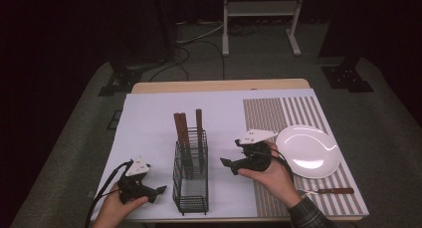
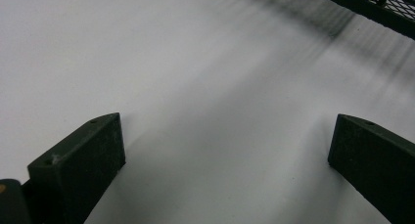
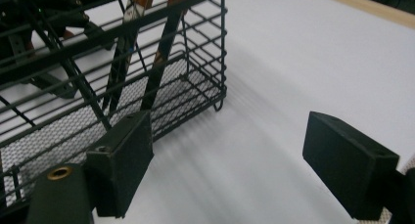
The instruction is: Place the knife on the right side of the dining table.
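Note:
A black wire basket (image 1: 190,183) stands mid-table on the white mat (image 1: 149,123). Three wooden-handled utensils (image 1: 182,127) stand upright in its far end. My left gripper (image 1: 160,190) rests low near the front edge, left of the basket, open with nothing between its jaws. In the left gripper view the left gripper (image 2: 227,123) looks over bare mat, with the basket's corner (image 2: 377,9) at top right. My right gripper (image 1: 227,163) is held just right of the basket, pointing at it. The right gripper (image 3: 227,123) is open and empty, with the basket (image 3: 161,94) and utensil shafts (image 3: 164,48) ahead on the left.
A white plate (image 1: 309,151) lies on the striped placemat (image 1: 278,113) at the right. A wooden-handled utensil (image 1: 332,191) lies on that placemat near the front right corner. The table's wooden far edge (image 1: 219,85) shows beyond the mat.

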A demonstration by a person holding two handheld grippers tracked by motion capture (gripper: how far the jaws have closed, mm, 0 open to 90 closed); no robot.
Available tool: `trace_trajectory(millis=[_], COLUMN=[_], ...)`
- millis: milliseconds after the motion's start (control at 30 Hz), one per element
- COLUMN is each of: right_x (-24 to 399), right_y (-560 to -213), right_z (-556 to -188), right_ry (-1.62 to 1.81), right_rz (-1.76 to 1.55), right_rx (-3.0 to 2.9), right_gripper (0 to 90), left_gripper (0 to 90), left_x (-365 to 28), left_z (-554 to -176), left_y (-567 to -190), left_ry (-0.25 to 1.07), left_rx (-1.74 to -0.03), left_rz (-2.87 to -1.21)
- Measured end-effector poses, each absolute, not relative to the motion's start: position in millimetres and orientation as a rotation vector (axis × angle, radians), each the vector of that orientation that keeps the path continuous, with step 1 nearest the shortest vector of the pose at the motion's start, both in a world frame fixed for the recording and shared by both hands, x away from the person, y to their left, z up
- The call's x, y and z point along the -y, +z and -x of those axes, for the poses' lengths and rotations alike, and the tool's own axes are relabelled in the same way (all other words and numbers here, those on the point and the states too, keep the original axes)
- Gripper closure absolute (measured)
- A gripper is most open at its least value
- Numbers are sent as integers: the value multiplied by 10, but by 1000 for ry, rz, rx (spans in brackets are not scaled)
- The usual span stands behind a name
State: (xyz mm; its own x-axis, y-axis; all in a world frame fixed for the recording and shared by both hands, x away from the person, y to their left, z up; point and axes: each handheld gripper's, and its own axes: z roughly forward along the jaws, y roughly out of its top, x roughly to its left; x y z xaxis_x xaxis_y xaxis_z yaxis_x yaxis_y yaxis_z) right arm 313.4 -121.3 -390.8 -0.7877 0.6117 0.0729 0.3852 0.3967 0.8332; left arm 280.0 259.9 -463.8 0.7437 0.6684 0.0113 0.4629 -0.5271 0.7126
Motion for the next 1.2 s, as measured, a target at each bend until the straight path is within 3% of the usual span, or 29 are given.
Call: trace_trajectory(millis=[1100, 1200], right_x=[950, 918], right_y=[-3421, -3386], right_z=[-3376, -3412], right_ry=[1470, 1484], right_rz=[-809, -797], right_rx=[-2322, -2313], right_gripper=[180, 214], left_gripper=[0, 0], left_x=[-2598, -2598], left_z=[-2800, -2800], left_y=[-4640, -4640], left_ry=[372, 371], left_rx=[-846, -846], left_rz=[-2220, -2220])
